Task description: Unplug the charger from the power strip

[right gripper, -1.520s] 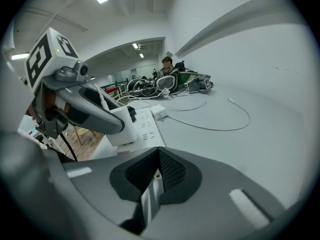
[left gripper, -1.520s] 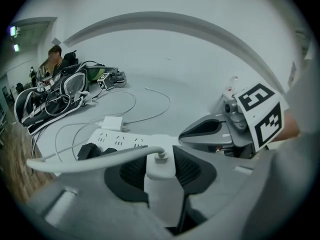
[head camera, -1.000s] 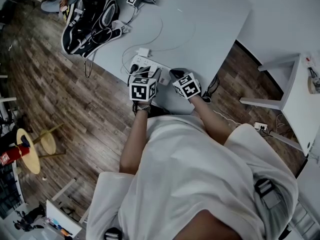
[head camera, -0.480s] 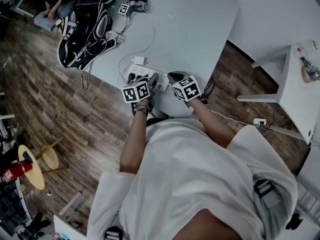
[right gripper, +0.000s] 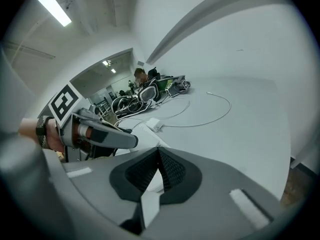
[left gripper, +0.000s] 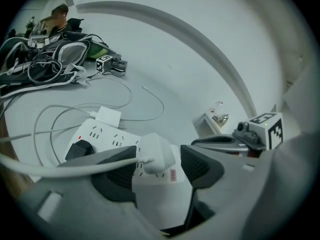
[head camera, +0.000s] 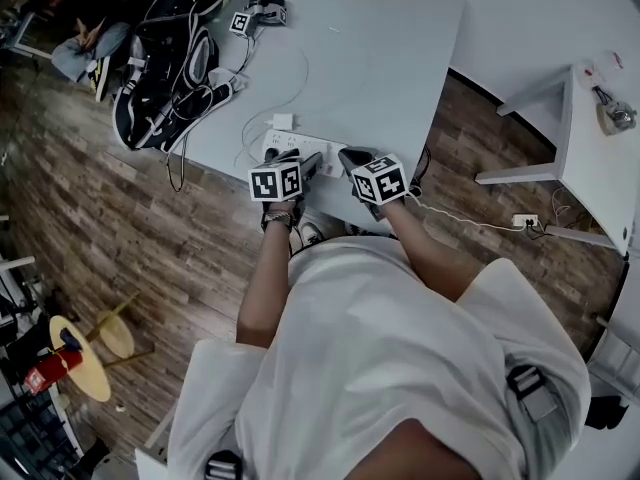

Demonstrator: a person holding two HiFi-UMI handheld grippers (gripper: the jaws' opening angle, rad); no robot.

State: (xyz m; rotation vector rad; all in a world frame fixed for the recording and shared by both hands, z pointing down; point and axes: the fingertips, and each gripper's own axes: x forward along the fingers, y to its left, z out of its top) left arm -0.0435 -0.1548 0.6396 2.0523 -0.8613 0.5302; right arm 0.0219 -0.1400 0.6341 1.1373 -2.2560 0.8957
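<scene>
A white power strip (left gripper: pixel 105 134) lies near the table's front edge (head camera: pixel 290 148). A white charger (left gripper: pixel 156 154) sits over its near end, and its cable (left gripper: pixel 60 166) runs off to the left. I cannot see whether its prongs are in the socket. My left gripper (left gripper: pixel 159 156) straddles the charger with its jaws opening; there is a gap on the right and the pads do not press. My right gripper (right gripper: pixel 159 151) hovers just right of the strip (head camera: pixel 350 158), its pad tips meeting.
A black plug (left gripper: pixel 80 148) and a small white adapter (left gripper: pixel 109 116) occupy the strip's far end. Black bags (head camera: pixel 170 58) and a spare marker gripper (head camera: pixel 250 18) lie at the table's back left. A thin white cable (left gripper: pixel 150 96) loops across the tabletop (head camera: pixel 380 58).
Both marker cubes have rolled slightly while the grippers stay at the strip's near end. The right gripper sits a little higher.
</scene>
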